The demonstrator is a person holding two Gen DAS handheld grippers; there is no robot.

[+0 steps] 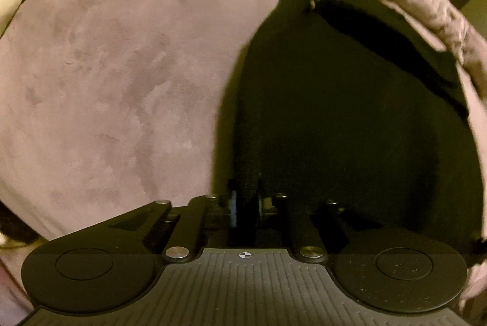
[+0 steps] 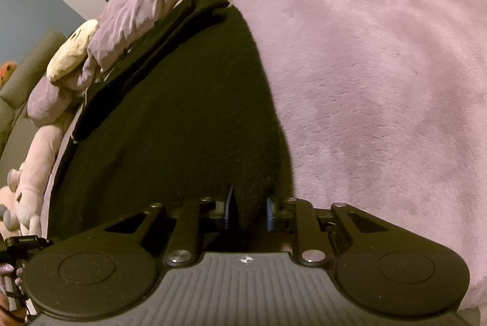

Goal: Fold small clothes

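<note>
We grip the near hem of the soft, limp black knit garment [image 1: 350, 118] lying on the mauve plush bed [image 1: 121, 82]; left tongs [image 1: 245, 204] and right tongs [image 2: 248, 211] both pinch its edge.

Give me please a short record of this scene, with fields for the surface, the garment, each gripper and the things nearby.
surface: mauve plush blanket
garment: black garment, spread flat on the blanket
left gripper: shut on the near edge of the garment
right gripper: shut on the near edge of the garment
nearby: crumpled mauve cloth along the far edge; soft toys beside it
</note>
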